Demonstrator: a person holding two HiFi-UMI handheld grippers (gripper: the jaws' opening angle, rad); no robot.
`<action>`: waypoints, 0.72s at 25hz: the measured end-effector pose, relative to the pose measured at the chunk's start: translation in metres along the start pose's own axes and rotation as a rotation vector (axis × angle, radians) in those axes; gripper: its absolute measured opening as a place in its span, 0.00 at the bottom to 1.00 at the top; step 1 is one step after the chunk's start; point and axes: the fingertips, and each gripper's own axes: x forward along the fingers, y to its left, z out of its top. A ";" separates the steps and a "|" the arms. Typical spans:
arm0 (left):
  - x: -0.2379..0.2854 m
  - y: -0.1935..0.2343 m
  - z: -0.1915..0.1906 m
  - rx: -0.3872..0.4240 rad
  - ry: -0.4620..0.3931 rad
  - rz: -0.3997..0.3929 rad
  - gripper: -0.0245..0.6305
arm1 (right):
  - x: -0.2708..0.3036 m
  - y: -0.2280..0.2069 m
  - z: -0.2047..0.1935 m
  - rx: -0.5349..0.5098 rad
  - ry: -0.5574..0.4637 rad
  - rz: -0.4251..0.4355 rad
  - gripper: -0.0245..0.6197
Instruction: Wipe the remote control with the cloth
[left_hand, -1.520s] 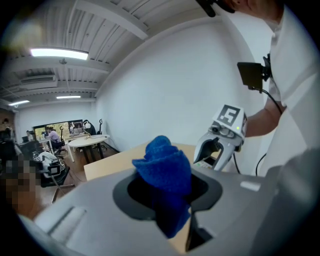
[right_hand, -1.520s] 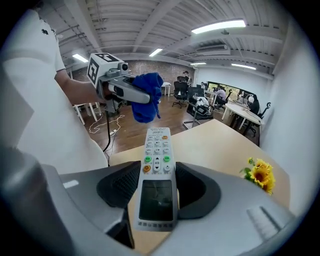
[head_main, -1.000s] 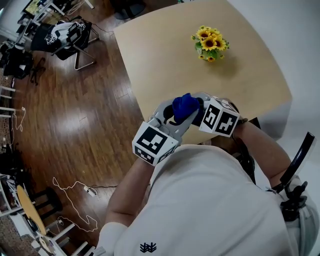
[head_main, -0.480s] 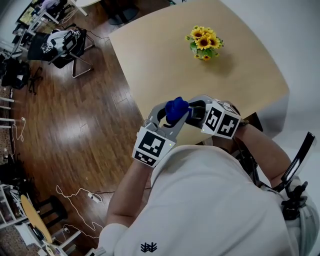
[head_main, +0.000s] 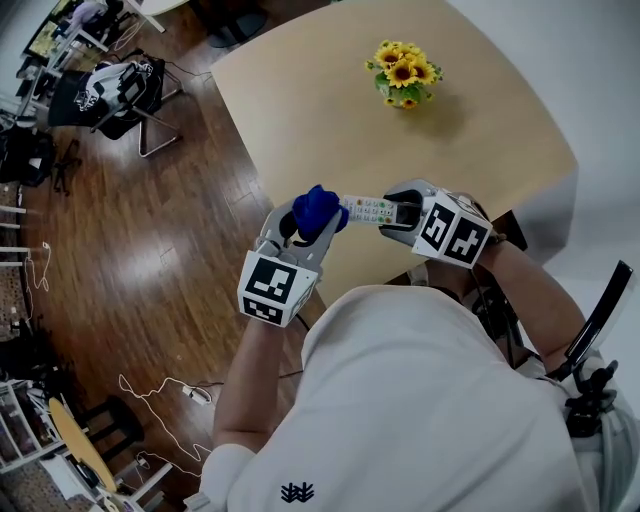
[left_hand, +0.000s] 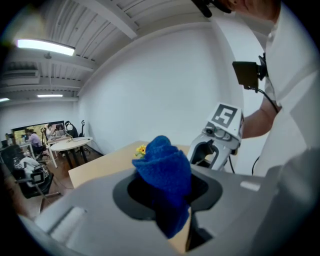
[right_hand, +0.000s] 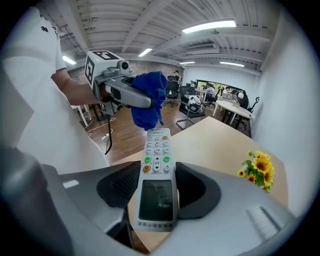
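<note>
My right gripper (head_main: 400, 214) is shut on a white remote control (head_main: 368, 209) with a dark screen and coloured buttons, held above the table's near edge; in the right gripper view the remote control (right_hand: 157, 172) lies between the jaws, buttons up. My left gripper (head_main: 308, 222) is shut on a bunched blue cloth (head_main: 318, 209), which sits at the remote's far tip. In the left gripper view the cloth (left_hand: 165, 172) fills the jaws and the right gripper (left_hand: 212, 150) shows beyond it. From the right gripper view the cloth (right_hand: 147, 100) hangs just past the remote's end.
A light wooden table (head_main: 330, 100) carries a pot of yellow sunflowers (head_main: 402, 74) at its far side. Dark wooden floor (head_main: 150, 250) lies to the left, with a chair draped in clothing (head_main: 115, 85) and cables. My white shirt fills the lower view.
My left gripper has moved left and down with the cloth, sliding off the remote's top toward its tip. The remote's buttons now show. The right gripper stayed nearly still.
</note>
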 end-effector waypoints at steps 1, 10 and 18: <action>-0.001 -0.001 0.003 -0.014 -0.006 -0.009 0.26 | 0.001 -0.001 -0.001 0.003 0.002 -0.005 0.38; 0.024 -0.058 0.043 -0.104 -0.130 -0.250 0.26 | 0.007 0.004 0.006 0.013 0.001 -0.032 0.38; 0.053 -0.090 0.037 -0.083 -0.083 -0.316 0.26 | 0.011 0.006 0.012 0.000 -0.012 -0.010 0.38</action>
